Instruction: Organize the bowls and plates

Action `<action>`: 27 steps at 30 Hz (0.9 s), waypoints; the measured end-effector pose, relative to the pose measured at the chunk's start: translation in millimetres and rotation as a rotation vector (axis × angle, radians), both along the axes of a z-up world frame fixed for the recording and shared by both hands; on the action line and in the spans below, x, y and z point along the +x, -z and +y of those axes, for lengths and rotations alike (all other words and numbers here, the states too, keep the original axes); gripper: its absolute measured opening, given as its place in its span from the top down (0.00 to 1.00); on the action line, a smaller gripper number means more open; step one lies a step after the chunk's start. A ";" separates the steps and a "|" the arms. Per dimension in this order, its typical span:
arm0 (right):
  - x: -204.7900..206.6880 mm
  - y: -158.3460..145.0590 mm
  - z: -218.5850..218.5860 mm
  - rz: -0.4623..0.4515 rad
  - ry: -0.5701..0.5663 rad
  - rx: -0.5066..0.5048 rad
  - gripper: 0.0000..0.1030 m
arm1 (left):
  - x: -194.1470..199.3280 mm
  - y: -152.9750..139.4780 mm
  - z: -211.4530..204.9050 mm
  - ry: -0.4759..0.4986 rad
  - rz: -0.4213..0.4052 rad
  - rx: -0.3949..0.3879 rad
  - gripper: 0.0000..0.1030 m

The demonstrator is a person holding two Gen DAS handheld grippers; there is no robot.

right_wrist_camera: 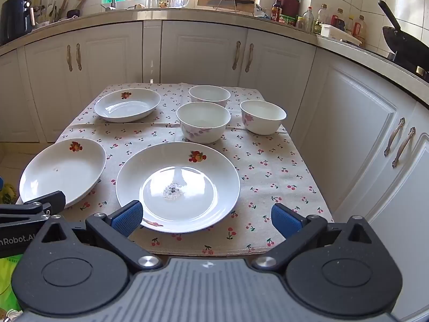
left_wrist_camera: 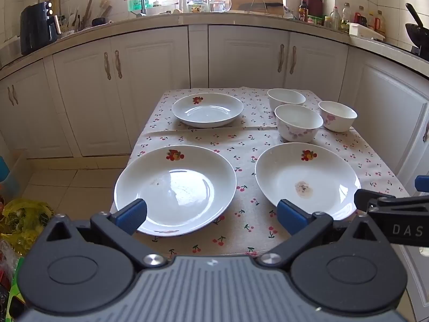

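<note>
Three white plates with a fruit print lie on a cherry-print tablecloth (left_wrist_camera: 241, 134): a near left plate (left_wrist_camera: 175, 189), a near right plate (left_wrist_camera: 305, 179) with a brownish stain, and a far plate (left_wrist_camera: 207, 109). Three white bowls with pink flowers (left_wrist_camera: 299, 123) (left_wrist_camera: 285, 98) (left_wrist_camera: 337, 115) stand at the far right. My left gripper (left_wrist_camera: 211, 214) hovers open above the near edge, in front of the left plate. My right gripper (right_wrist_camera: 206, 216) hangs open in front of the stained plate (right_wrist_camera: 178, 185). Nothing sits between either pair of fingers.
White kitchen cabinets (left_wrist_camera: 150, 86) wrap around the table, close on the right side (right_wrist_camera: 362, 134). The counter holds an air fryer (left_wrist_camera: 37, 26), bottles, a knife block and a wok (right_wrist_camera: 402, 43). Bags lie on the tiled floor at left (left_wrist_camera: 24, 220).
</note>
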State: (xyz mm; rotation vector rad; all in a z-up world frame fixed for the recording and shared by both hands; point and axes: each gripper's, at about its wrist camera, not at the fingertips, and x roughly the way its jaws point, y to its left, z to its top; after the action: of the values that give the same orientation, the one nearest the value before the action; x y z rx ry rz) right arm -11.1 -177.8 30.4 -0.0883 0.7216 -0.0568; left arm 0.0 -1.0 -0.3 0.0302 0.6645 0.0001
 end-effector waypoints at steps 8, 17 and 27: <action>-0.5 -2.1 0.3 -0.001 0.000 -0.010 0.00 | -0.4 -0.1 1.1 0.000 -0.005 -0.012 0.01; -2.9 -3.7 0.5 -0.006 0.000 -0.007 0.00 | 2.6 -6.2 1.4 0.000 -0.006 -0.015 0.01; -0.7 -2.7 -1.7 -0.005 0.002 -0.004 0.00 | -2.1 -10.3 0.8 0.001 -0.011 -0.015 0.01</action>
State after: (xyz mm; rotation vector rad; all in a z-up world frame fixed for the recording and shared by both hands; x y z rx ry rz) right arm -11.8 -179.5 33.1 -0.0912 0.7171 -0.0608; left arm -2.1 -0.2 9.9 0.0165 0.6539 -0.0056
